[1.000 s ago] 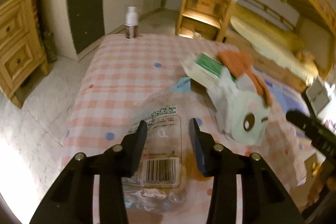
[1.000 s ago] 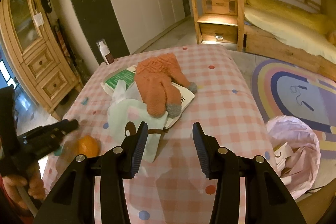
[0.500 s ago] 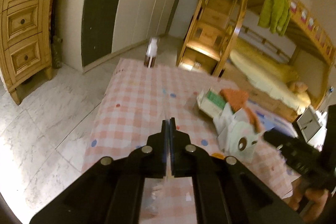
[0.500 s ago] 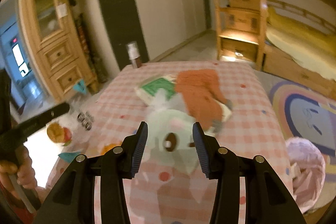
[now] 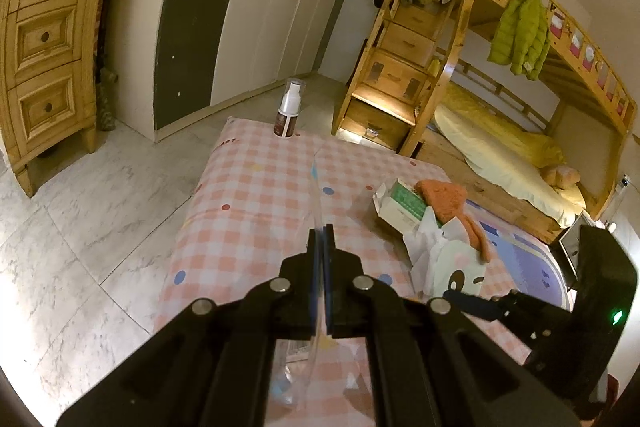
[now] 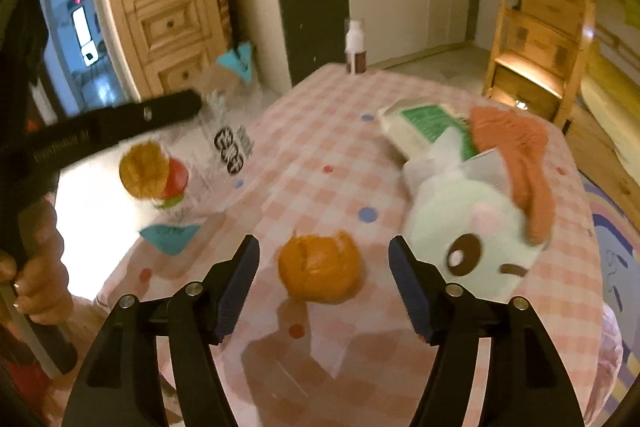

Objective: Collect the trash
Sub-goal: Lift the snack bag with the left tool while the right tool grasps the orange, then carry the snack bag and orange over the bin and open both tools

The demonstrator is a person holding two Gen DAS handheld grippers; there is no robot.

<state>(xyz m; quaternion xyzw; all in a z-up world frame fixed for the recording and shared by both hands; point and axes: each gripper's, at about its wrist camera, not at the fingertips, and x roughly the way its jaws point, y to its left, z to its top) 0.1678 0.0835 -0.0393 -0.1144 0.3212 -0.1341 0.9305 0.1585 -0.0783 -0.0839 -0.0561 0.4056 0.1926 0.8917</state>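
Checked tabletop (image 6: 320, 155) filled the view. Left tool (image 5: 322, 239) was clamped on a clear plastic wrapper (image 6: 208, 147), lifted; right tool (image 6: 324, 271), jaws just widening and empty, straddled an orange peel (image 6: 318, 267).

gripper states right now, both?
Left gripper: shut on the clear plastic wrapper.
Right gripper: open, jaws just widened, holding nothing, orange peel between them.

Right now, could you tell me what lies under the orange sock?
The orange sock drapes over a green-printed box and a pale cartoon bag; whatever lies beneath them is hidden.
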